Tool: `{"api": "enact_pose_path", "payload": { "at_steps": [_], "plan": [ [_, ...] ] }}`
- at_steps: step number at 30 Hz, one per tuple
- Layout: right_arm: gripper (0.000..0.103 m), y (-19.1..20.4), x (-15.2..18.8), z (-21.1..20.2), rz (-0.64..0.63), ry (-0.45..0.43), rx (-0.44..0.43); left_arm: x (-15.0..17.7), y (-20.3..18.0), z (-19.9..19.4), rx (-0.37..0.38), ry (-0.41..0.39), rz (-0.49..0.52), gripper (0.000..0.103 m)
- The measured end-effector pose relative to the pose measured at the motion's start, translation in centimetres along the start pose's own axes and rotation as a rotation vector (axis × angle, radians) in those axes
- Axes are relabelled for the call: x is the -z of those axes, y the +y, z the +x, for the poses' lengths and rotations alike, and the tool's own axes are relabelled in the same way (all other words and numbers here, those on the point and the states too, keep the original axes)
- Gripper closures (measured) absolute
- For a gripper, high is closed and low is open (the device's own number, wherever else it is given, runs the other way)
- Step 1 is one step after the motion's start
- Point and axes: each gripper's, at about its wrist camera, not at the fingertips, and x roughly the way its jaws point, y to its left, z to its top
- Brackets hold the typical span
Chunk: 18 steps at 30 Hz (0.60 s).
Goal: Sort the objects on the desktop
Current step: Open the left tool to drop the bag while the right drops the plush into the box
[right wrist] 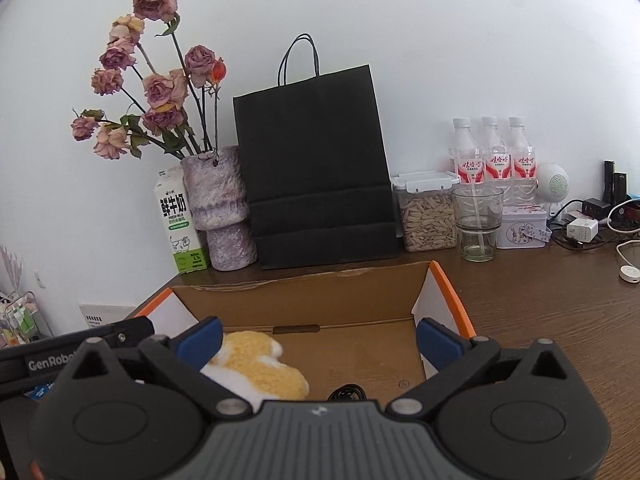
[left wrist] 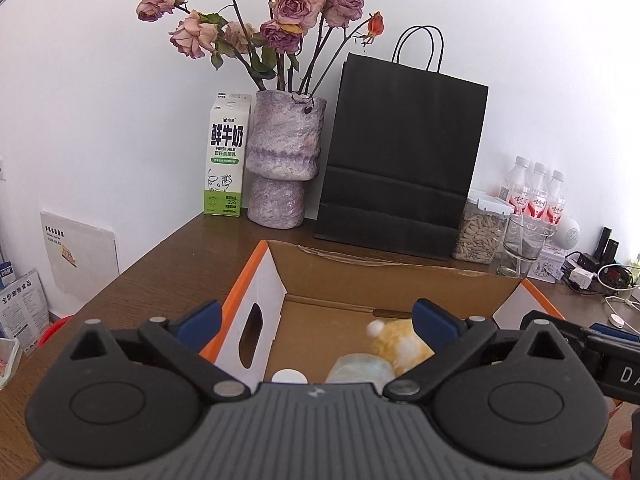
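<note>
1. Left gripper (left wrist: 320,322): jaws spread wide, nothing between the blue pads. It points slightly downward over the near edge of the cardboard box (left wrist: 400,276).
2. Right gripper (right wrist: 319,338): jaws equally wide, pads clear of everything, tilted slightly downward over the same cardboard box (right wrist: 304,284), from its right side.
3. Each view catches the other tool at its margin: a black body at the right edge of the left view, and a black bar lettered "GenRobo…" at the left edge of the right view.
4. Box contents: a yellow-and-white plush toy (left wrist: 402,344) lies on the box floor in both views (right wrist: 260,368).
5. Left view only: a pale crumpled bag (left wrist: 360,370) beside the toy, a white round cap (left wrist: 289,377), and an oval handle cutout in the box's left wall.
6. Right view only: a black coiled cable (right wrist: 347,393) at the near edge of the box floor.
7. Behind the box on the wooden desk (right wrist: 540,320), left to right: milk carton (right wrist: 180,228), purple vase (right wrist: 222,212) of dried roses, black paper bag (right wrist: 316,168), seed jar (right wrist: 428,216), glass cup (right wrist: 477,222), three water bottles (right wrist: 496,156).
8. Right view shows the far-right items more clearly: a printed tin (right wrist: 520,226) and a white charger (right wrist: 582,229).
</note>
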Motion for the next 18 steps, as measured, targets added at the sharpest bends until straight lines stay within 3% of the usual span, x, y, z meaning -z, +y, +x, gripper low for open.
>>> {"api": "enact_pose_path", "payload": {
  "at_steps": [18],
  "plan": [
    [0.000,1.4,3.3,-6.2,-0.116,-0.070,-0.004,2.6,1.8,-7.1,0.037,-0.152,0.032,0.000]
  ]
}}
